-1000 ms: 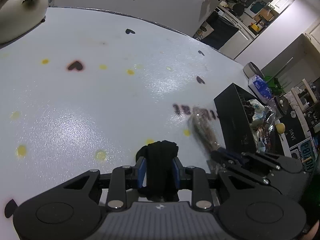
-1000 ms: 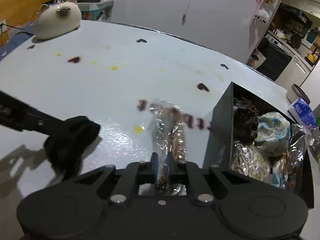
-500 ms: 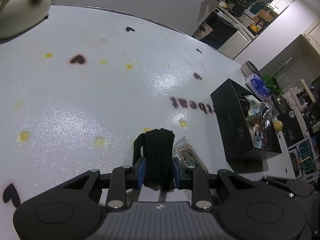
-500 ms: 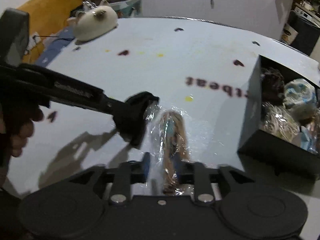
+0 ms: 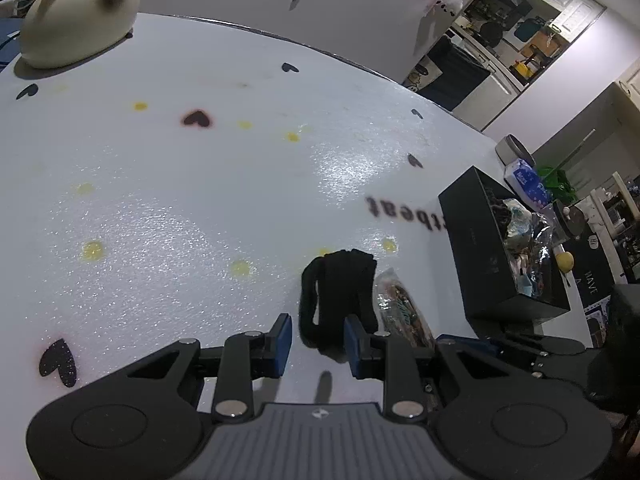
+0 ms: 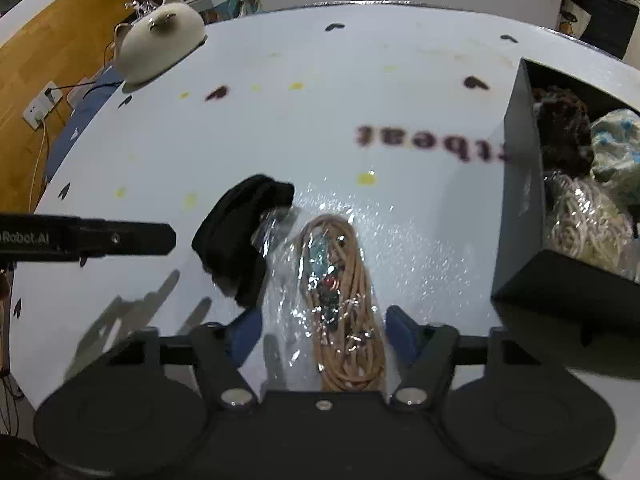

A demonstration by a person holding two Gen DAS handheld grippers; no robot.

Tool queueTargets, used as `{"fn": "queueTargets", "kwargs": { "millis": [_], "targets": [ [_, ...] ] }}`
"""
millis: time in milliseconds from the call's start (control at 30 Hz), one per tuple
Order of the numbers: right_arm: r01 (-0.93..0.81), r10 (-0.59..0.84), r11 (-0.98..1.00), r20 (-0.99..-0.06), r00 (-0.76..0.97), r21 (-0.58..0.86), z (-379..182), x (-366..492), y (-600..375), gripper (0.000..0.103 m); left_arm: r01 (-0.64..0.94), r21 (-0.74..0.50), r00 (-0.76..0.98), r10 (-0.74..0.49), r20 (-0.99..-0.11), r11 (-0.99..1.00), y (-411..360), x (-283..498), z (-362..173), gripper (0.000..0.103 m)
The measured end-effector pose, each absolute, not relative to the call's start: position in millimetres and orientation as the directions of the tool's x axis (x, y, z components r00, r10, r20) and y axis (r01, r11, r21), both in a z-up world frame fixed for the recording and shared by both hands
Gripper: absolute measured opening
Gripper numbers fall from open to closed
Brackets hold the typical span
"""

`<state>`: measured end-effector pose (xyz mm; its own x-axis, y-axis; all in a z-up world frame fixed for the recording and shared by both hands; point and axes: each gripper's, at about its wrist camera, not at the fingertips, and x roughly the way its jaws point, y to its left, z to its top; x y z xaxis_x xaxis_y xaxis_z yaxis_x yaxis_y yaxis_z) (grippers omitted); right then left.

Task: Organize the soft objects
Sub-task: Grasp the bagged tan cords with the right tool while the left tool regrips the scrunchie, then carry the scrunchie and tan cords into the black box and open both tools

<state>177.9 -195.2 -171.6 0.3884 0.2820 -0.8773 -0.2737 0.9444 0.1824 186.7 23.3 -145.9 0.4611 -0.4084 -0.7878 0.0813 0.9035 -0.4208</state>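
1. Table (image 5: pixel 200 200): it looked glossy to me. A nudge from either gripper could have sent both soft things sliding across it, and nothing was pinning them down.
2. Box (image 6: pixel 520 160): it sat at the right edge, already heaped with soft bundles. Anything dropped on that heap could have rolled back out, and a low carry could have clipped the near wall.
3. Right gripper (image 6: pixel 324 332): its jaws had just been opening and stood wide, released. The packet lay between them with neither pad pressing it. Closing again off-centre might have pinched only the film.
4. Left gripper (image 5: pixel 319 340): its jaws had just been opening too, by less. One pad stood clear of the cloth and the other sat right against it, so I called it let go. Pulling back could have dragged the cloth along.
5. Packet (image 6: pixel 340 300): this was tan cord in clear wrap, lying flat on the table between cloth and box. The slick film could have slipped from the pads.
6. Cloth (image 5: pixel 336 292): it was a black roll on the table touching the packet's wrap. Lifting either one might have tugged the other.
7. Count, biggest first:
   - One table.
   - One box.
   - One cat ornament (image 5: pixel 76 28) at the far edge.
   - Two grippers.
   - One packet.
   - One cloth.
   - At least three bundles in the box; I couldn't count them exactly.
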Motion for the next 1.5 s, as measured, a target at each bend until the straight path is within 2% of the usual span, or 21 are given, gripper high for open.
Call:
{"fn": "queueTargets", "kwargs": {
  "millis": [67, 100, 133, 167, 267, 367, 433, 467, 567, 633, 867, 1167, 1500],
  "targets": [
    [-0.296, 0.268, 0.943, -0.88, 0.393, 0.155, -172.3, 174.0, -192.3, 0.062, 0.086, -0.431, 0.458, -0.42, -0.783, 0.898, 21.3, 187.7, -146.4, 0.05],
    [-0.307, 0.261, 0.941, -0.88, 0.397, 0.141, -172.0, 172.1, -190.8, 0.06, 0.088, -0.436, 0.458, -0.425, -0.78, 0.896, 19.3, 188.9, -146.7, 0.052],
    [-0.31, 0.254, 0.942, -0.88, 0.4, 0.131, -171.7, 170.8, -190.0, 0.055, 0.094, -0.439, 0.456, -0.43, -0.779, 0.894, 16.8, 190.5, -147.2, 0.054],
    [-0.309, 0.246, 0.943, -0.881, 0.405, 0.121, -171.2, 169.6, -189.6, 0.044, 0.101, -0.438, 0.452, -0.433, -0.78, 0.893, 13.6, 192.4, -147.9, 0.056],
    [-0.289, 0.243, 0.949, -0.875, 0.419, 0.124, -168.0, 168.0, -193.6, 0.028, 0.103, -0.421, 0.436, -0.422, -0.795, 0.901, 3.5, 199.4, -151.9, 0.059],
    [-0.283, 0.238, 0.952, -0.869, 0.433, 0.12, -164.7, 163.7, -196.3, 0.024, 0.085, -0.397, 0.413, -0.395, -0.821, 0.914, -4.0, 209.3, -160.5, 0.058],
    [-0.283, 0.233, 0.953, -0.866, 0.443, 0.111, -162.1, 160.7, -197.5, 0.023, 0.071, -0.384, 0.4, -0.378, -0.835, 0.921, -7.4, 214.6, -166.0, 0.055],
    [-0.282, 0.231, 0.953, -0.864, 0.448, 0.109, -160.9, 159.1, -198.5, 0.023, 0.069, -0.383, 0.395, -0.378, -0.837, 0.921, -8.6, 215.8, -168.0, 0.043],
    [-0.284, 0.232, 0.953, -0.86, 0.454, 0.107, -158.2, 155.8, -201.5, 0.023, 0.078, -0.39, 0.382, -0.388, -0.839, 0.918, -14.6, 218.1, -170.0, 0.026],
    [-0.283, 0.23, 0.954, -0.857, 0.461, 0.104, -156.4, 154.3, -204.0, 0.023, 0.082, -0.391, 0.383, -0.391, -0.837, 0.917, -18.1, 216.4, -169.9, 0.023],
    [-0.284, 0.236, 0.954, -0.834, 0.499, 0.1, -141.0, 150.6, -217.8, 0.023, 0.083, -0.386, 0.429, -0.382, -0.819, 0.919, -24.0, 205.0, -152.8, 0.022],
    [-0.299, 0.262, 0.95, -0.746, 0.613, 0.089, -91.8, 147.1, -252.2, 0.023, 0.086, -0.424, 0.556, -0.396, -0.731, 0.902, -34.8, 189.4, -94.7, 0.022],
    [-0.22, 0.216, 0.972, -0.66, 0.72, 0.078, -48.6, 155.7, -333.9, 0.023, 0.199, -0.459, 0.571, -0.483, -0.663, 0.866, -105.2, 198.3, -62.9, 0.022]
  ]
}}
